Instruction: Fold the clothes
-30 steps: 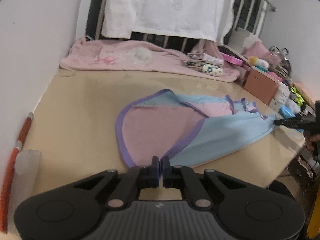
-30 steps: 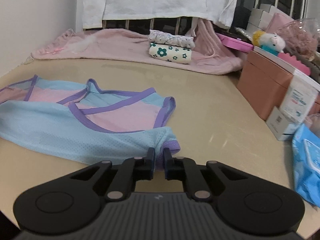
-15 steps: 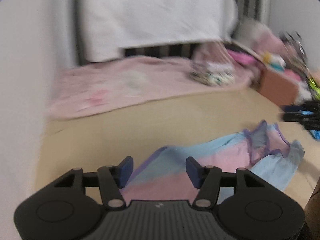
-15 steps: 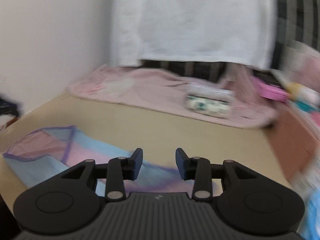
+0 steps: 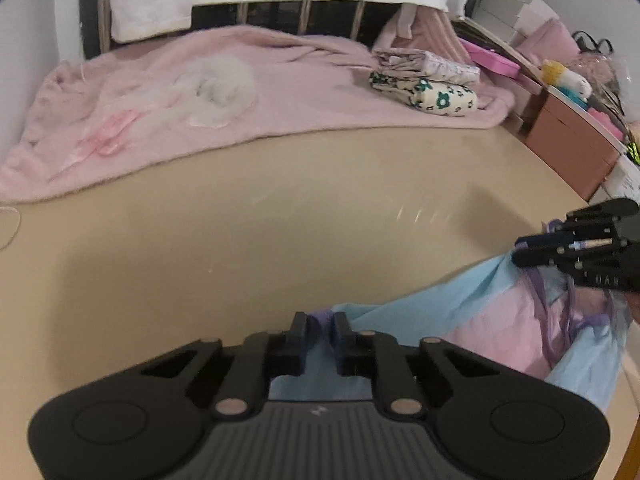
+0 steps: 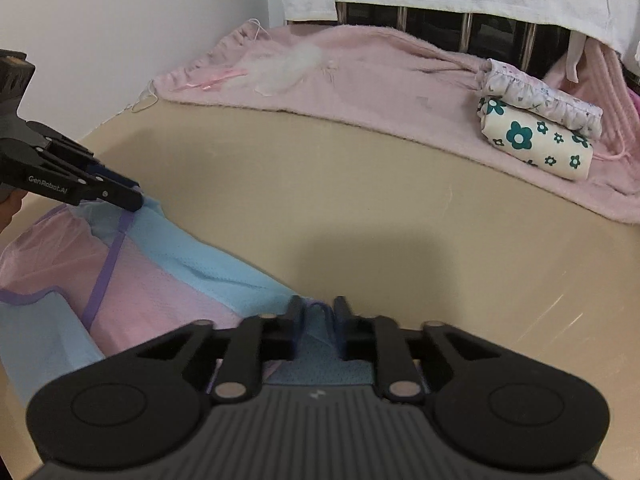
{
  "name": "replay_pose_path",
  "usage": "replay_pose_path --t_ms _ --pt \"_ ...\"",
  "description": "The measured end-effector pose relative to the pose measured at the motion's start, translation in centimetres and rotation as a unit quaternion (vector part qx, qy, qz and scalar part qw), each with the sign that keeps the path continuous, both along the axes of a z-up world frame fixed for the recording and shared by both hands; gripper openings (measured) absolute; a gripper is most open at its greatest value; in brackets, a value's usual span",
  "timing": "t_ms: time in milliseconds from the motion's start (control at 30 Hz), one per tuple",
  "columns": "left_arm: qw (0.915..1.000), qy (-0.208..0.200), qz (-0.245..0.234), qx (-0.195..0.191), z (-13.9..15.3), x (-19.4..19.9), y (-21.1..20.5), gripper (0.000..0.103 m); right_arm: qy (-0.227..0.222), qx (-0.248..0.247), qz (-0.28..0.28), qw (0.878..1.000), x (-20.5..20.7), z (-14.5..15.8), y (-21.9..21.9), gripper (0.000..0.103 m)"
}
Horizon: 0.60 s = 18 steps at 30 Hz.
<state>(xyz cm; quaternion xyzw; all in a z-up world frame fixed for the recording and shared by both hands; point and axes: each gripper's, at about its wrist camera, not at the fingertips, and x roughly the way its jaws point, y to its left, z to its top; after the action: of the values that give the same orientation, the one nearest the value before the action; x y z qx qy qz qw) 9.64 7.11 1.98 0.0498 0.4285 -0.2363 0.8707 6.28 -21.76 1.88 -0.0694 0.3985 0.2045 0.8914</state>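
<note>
Both claws have let go and grabbed again since a second ago! The left claw point(image 5: 321, 326) is closing on a purple-trimmed fold of the light blue and pink mesh garment point(image 5: 492, 324), fabric bunched between its fingers. The right claw point(image 6: 317, 312) is closing too, with a blue-and-purple hem pinched between its fingers. The garment, which lay spread flat across the beige desk point(image 5: 240, 248) a second ago, now hangs stretched between the two claws along the desk's near edge. Ahead of it the desk's middle lies bare up to the fluffy pink blanket point(image 5: 280, 92) along the far edge. Two folded floral cloth bundles point(image 6: 536, 136) sit on that blanket toward the far right corner, well apart from the garment.
</note>
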Motion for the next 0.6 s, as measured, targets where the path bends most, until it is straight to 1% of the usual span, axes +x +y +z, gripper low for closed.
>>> replay_pose_path --t_ms 33,67,167,267,367,433,500,533,567,600 --pt "1.0 -0.006 -0.001 0.003 0.0 -0.2 0.0 0.008 -0.002 0.003 0.001 1.0 0.0 0.0 -0.1 0.007" --pt "0.9999 -0.01 0.003 0.005 0.1 -0.2 0.0 0.008 -0.006 0.004 0.002 1.0 -0.2 0.1 -0.1 0.006" --pt "0.9993 -0.037 -0.001 0.004 0.8 -1.1 0.1 0.006 -0.025 0.004 0.004 1.0 -0.8 0.8 -0.1 0.006" --pt "0.998 -0.064 -0.003 0.002 2.2 -3.0 0.3 0.006 -0.05 0.007 0.012 0.999 -2.2 2.0 -0.3 0.005" --pt "0.9953 -0.097 -0.001 0.003 3.6 -6.7 0.7 0.006 -0.083 0.003 0.031 0.996 -5.0 3.5 -0.5 0.005" --pt "0.9928 -0.119 0.004 0.016 3.9 -9.9 1.0 0.006 -0.106 -0.006 0.04 0.994 -7.5 4.4 -0.6 0.005" --pt "0.994 -0.109 0.009 0.009 2.9 -12.9 1.5 0.007 -0.113 -0.014 0.053 0.992 -10.3 4.4 -0.6 0.005" --pt "0.9945 -0.103 0.012 0.006 2.3 -14.4 1.7 0.011 -0.107 -0.021 0.062 0.992 -11.7 4.1 -0.6 0.006" --pt "0.9951 -0.097 0.016 0.002 1.8 -15.8 1.9 0.015 -0.096 -0.039 0.075 0.992 -12.9 3.4 -0.3 0.006" --pt "0.996 -0.085 0.028 0.0 0.8 -16.9 2.4 0.015 -0.084 -0.059 0.088 0.991 -14.1 2.6 0.0 0.009"
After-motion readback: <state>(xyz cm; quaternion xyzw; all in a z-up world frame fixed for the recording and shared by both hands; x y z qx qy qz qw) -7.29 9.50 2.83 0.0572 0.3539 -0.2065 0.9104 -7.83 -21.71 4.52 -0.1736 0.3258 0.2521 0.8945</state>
